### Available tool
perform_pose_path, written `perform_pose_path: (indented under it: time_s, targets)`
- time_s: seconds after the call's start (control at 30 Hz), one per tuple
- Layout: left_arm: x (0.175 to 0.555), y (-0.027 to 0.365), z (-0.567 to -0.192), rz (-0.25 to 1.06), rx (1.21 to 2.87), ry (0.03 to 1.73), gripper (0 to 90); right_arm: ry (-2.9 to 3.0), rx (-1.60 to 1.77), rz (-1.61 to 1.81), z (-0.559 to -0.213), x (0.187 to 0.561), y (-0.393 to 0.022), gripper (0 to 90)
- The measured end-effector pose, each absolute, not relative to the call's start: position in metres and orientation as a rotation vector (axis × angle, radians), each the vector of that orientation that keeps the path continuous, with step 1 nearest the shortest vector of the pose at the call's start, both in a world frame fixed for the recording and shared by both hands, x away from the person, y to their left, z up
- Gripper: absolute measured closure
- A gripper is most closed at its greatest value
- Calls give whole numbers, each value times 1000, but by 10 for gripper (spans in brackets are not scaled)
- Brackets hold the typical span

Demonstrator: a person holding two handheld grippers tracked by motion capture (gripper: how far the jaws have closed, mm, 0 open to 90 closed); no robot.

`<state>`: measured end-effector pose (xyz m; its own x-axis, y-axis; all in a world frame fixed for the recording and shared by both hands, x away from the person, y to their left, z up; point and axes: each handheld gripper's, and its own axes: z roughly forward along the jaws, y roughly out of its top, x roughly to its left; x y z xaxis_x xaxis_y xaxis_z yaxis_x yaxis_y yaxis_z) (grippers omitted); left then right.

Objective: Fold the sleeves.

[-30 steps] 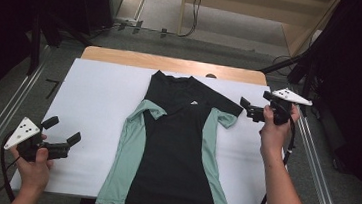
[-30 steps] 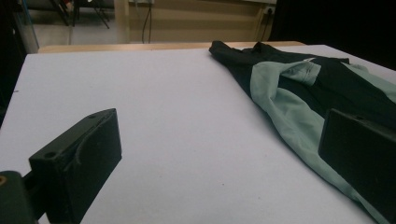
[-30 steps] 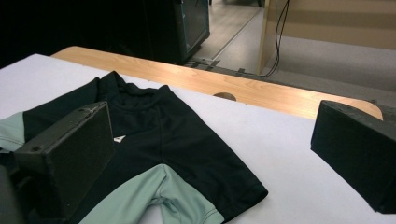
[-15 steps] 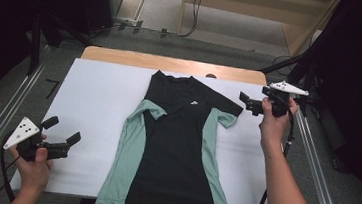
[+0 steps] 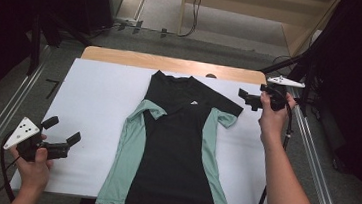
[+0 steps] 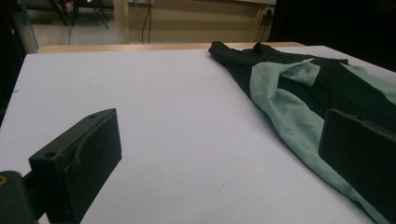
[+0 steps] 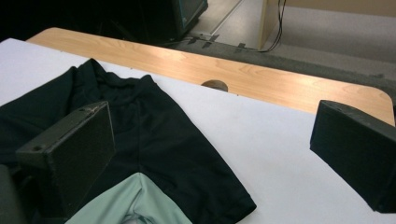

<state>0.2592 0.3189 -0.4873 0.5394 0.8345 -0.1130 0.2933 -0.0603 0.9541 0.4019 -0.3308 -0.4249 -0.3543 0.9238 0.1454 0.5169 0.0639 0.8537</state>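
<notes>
Two grippers on stage, and the action is all on the right: over the last second the right gripper (image 5: 250,99) has slid inward and slightly up the tabletop (image 5: 94,98), from out past the shirt's sleeve to a spot just off the sleeve's (image 5: 223,108) outer edge, jaws spread wide and holding nothing. Its own view looks straight down on that black sleeve (image 7: 187,158), with the pale green underarm panel (image 7: 135,200) peeking in at the bottom, so the sleeve reads as the target. The left gripper (image 5: 63,133) hasn't budged, parked low near the front left corner of the white sheet, jaws also wide and empty, well apart from the shirt's green side panel (image 5: 127,147). The shirt (image 5: 177,147) itself lies flat, face up, collar toward the far edge, hem hanging at the near edge, left sleeve already tucked in over the chest. My read: this is a fold in progress, and the right side is lining up to pinch its sleeve; nothing is gripped yet.
</notes>
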Motion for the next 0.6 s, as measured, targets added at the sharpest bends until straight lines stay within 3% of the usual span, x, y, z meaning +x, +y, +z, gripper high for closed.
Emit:
perform_pose_path:
  time_s: [0.2,0.27,0.47,0.6]
  targets:
    - [259,319,-487,585,1623,975,0,1940,1486,1216,-435,410,-334,15]
    - [259,319,-487,585,1623,976,0,1963,1518,1201,-440,414,-335,110]
    - [259,319,-487,585,1623,977,0,2034,1607,1113,-457,425,-336,188]
    - [259,319,-487,584,1623,976,0,2018,1667,1075,-466,430,-337,334]
